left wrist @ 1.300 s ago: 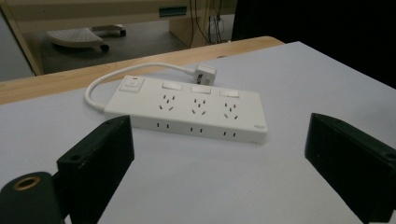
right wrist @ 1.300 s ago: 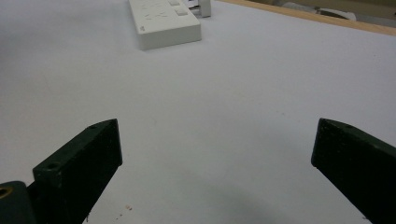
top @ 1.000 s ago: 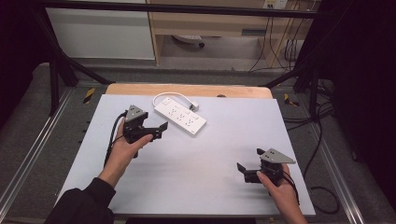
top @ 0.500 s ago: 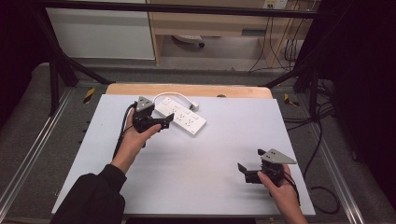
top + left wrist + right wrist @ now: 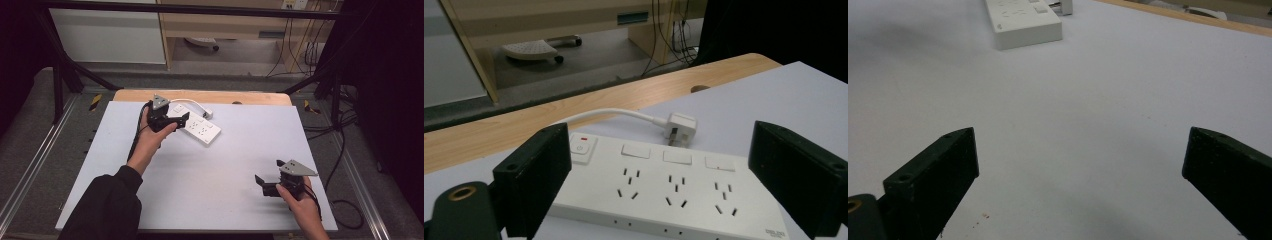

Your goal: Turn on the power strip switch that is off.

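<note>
A white power strip [image 5: 199, 128] lies at the back of the white table top, its short white cable ending in a plug [image 5: 206, 113]. My left gripper [image 5: 181, 120] hovers open at the strip's left end, jaws wide. In the left gripper view the power strip [image 5: 664, 192] sits between and just beyond the jaws, with its switch [image 5: 583, 148] at the left and the plug [image 5: 680, 126] behind. My right gripper [image 5: 261, 184] stands open near the front right of the table. The right gripper view has the power strip [image 5: 1020, 17] far off.
A wooden strip [image 5: 200, 96] borders the white table top [image 5: 210, 170] at the back. Metal rails run along both sides, with cables on the floor at the right. Beyond the table are a wooden desk [image 5: 225, 25] and a chair base [image 5: 202, 44].
My left gripper has moved away from me and to the right, from the table's left part up to the power strip's left end. The right gripper has stayed still.
</note>
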### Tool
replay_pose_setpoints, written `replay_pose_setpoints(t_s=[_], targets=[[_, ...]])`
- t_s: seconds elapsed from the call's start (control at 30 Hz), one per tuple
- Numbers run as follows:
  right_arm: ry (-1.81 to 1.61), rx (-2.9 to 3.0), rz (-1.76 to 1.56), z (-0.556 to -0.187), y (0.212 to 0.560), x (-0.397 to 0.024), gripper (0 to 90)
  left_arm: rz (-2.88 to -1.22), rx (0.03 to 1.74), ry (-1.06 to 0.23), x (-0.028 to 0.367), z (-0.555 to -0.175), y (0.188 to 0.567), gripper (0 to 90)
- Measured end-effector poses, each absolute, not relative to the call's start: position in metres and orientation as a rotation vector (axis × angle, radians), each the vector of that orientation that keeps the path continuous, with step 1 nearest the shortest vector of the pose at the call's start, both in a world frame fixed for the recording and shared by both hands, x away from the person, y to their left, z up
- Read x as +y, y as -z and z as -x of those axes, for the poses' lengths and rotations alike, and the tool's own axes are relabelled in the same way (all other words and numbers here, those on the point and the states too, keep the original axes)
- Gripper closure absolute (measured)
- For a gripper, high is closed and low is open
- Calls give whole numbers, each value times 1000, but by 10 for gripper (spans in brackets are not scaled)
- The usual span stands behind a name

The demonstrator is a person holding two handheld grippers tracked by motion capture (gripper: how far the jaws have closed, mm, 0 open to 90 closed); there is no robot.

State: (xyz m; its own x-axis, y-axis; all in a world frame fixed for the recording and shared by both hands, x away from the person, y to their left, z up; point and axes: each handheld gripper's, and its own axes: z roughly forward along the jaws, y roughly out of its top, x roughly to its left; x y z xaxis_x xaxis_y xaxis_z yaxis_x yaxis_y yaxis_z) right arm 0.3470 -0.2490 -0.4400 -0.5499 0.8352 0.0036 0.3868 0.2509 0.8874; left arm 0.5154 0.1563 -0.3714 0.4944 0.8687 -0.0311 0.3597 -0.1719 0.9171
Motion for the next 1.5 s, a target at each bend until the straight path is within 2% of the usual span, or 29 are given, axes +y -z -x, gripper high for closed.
replay_pose_setpoints(t_s=[0.83,1.5], targets=[[-1233,2066,-1086,-348,441,-246,21,-1719,1100,-726,149,-554,372,125],[-1229,2083,-1073,-348,441,-243,21,-1785,1142,-710,138,-579,389,119]])
